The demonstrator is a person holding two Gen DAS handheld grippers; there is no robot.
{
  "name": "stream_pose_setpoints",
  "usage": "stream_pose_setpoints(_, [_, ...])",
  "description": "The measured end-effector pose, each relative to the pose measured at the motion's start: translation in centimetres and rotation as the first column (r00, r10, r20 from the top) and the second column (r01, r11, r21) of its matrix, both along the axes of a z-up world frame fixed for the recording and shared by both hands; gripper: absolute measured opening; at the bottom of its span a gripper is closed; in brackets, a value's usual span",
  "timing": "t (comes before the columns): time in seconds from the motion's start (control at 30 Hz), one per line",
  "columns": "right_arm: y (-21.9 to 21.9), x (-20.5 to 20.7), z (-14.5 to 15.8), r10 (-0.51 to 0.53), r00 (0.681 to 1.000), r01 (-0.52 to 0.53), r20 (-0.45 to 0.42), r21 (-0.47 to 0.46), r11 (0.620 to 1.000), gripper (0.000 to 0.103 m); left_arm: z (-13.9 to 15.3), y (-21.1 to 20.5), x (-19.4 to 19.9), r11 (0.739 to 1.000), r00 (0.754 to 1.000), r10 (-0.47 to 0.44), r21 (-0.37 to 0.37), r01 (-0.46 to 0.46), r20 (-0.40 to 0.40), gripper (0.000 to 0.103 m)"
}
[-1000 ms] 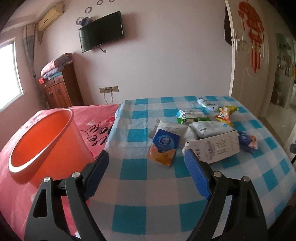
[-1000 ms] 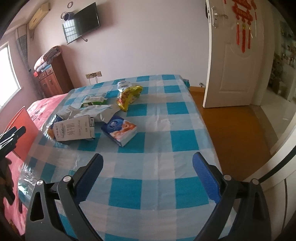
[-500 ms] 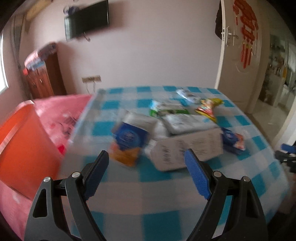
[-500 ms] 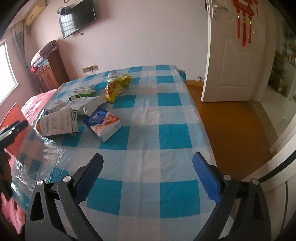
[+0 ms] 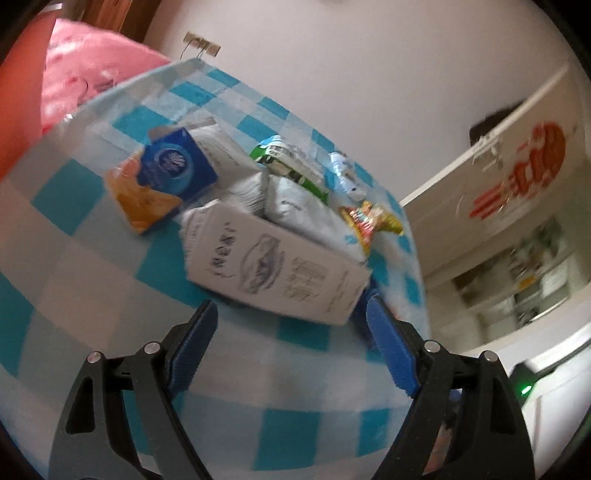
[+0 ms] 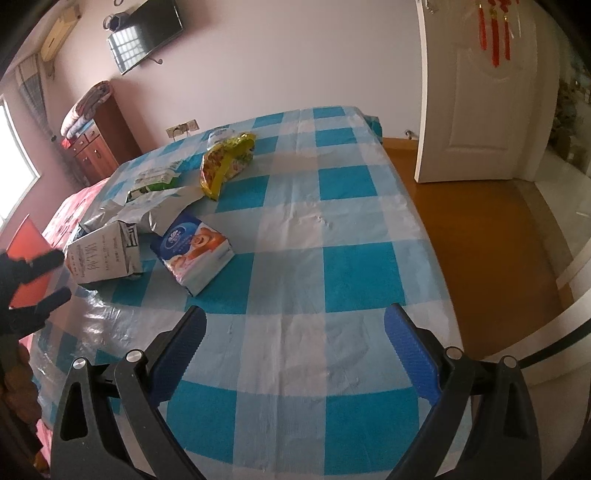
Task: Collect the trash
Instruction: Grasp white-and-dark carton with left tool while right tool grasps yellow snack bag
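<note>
Trash lies on a blue-checked tablecloth point(image 6: 332, 266). A white carton point(image 5: 273, 266) lies just ahead of my open left gripper point(image 5: 291, 325), not touching it; it also shows in the right wrist view point(image 6: 103, 254). Behind it are a blue-and-orange tissue pack point(image 5: 162, 181), a silver bag point(image 5: 291, 195), a green-and-white packet point(image 5: 288, 162) and a yellow snack bag point(image 5: 369, 218). My right gripper point(image 6: 295, 332) is open and empty over bare cloth. Another tissue pack point(image 6: 195, 251) lies ahead of it to the left. The left gripper point(image 6: 48, 277) appears at the far left there.
An orange bin point(image 6: 27, 254) stands left of the table beside a pink bed point(image 5: 92, 70). A white door point(image 6: 480, 92) and wooden floor point(image 6: 480, 229) lie to the right. A wooden cabinet point(image 6: 99, 144) and a wall TV point(image 6: 144, 35) are at the back.
My left gripper has swung right and tilted, closing in on the white carton; the orange bin has left its view. My right gripper has drifted slightly nearer the table.
</note>
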State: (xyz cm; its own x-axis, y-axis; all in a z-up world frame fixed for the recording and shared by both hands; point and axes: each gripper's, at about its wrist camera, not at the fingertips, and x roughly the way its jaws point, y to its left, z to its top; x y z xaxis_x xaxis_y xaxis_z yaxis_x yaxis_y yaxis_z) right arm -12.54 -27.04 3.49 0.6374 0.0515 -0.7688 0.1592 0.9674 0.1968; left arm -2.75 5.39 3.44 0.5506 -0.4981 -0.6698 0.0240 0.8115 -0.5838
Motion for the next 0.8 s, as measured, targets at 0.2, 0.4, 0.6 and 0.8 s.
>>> stream_pose_setpoints(0.2, [-0.6, 1.5, -0.2, 0.017, 1.000, -0.017, 0.007, 0.015, 1.000, 0.096, -1.0, -0.6, 1.2, 0.992, 0.995, 0.059, -0.109, -0.068, -0.083, 0.083])
stream_pose_setpoints(0.4, [-1.6, 3.2, -0.2, 0.022, 1.000, -0.023, 0.011, 0.078, 0.997, 0.096, -1.5, -0.8, 2.2, 0.987, 0.989, 0.101, -0.117, -0.114, -0.110, 0.083])
stream_pose_setpoints(0.6, [-2.2, 5.7, -0.2, 0.035, 0.999, -0.039, 0.025, 0.212, 0.977, 0.096, -1.9, -1.0, 3.1, 0.985, 0.985, 0.108, -0.117, -0.124, -0.135, 0.083])
stream_pose_setpoints(0.8, [-1.5, 8.7, 0.1, 0.061, 0.996, -0.076, 0.061, 0.295, 0.953, 0.096, -2.4, -1.5, 4.0, 0.988, 0.985, 0.109, -0.092, -0.122, -0.135, 0.083])
